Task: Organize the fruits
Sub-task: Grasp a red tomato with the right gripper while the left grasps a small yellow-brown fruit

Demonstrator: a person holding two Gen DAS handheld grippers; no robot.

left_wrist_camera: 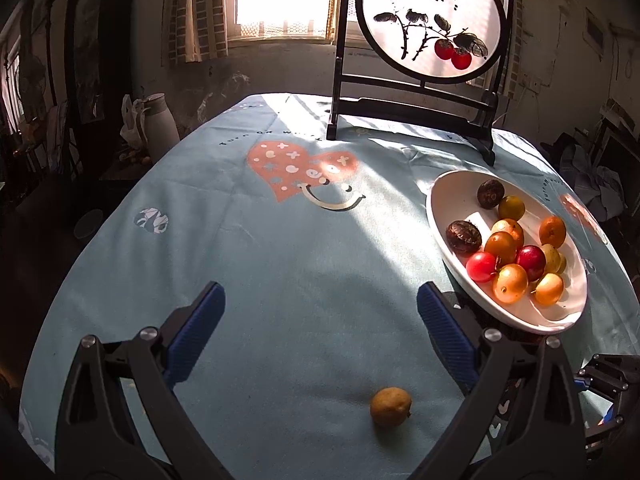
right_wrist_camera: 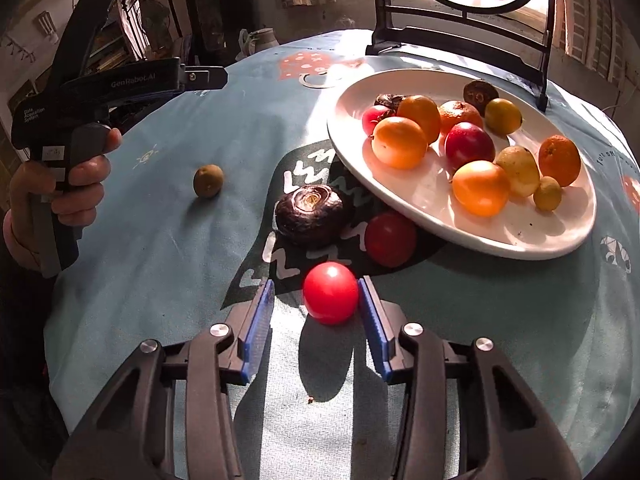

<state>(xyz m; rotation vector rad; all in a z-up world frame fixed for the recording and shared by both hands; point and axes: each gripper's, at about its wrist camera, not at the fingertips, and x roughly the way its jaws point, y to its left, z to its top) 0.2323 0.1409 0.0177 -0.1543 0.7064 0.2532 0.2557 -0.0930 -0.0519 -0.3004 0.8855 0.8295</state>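
A white oval plate [left_wrist_camera: 452, 200] [right_wrist_camera: 460, 208] holds several orange, red, yellow and dark fruits. In the right wrist view a bright red round fruit [right_wrist_camera: 330, 298] lies on the cloth between the tips of my open right gripper [right_wrist_camera: 318, 304], close to the right pad. Beyond it lie a dark wrinkled fruit [right_wrist_camera: 313, 214] and a dark red fruit [right_wrist_camera: 390, 238] by the plate's rim. A small brownish-yellow fruit [left_wrist_camera: 390, 406] [right_wrist_camera: 208, 180] lies alone on the cloth. My left gripper [left_wrist_camera: 320, 316] is open and empty above the cloth, the small fruit below between its arms.
The round table has a light blue printed cloth [left_wrist_camera: 260, 240]. A black-framed round screen painted with red fruit [left_wrist_camera: 428, 20] stands at the back behind the plate. A white jug [left_wrist_camera: 160, 120] stands off the table at the left. The left gripper's body and the hand holding it [right_wrist_camera: 80, 120] show in the right wrist view.
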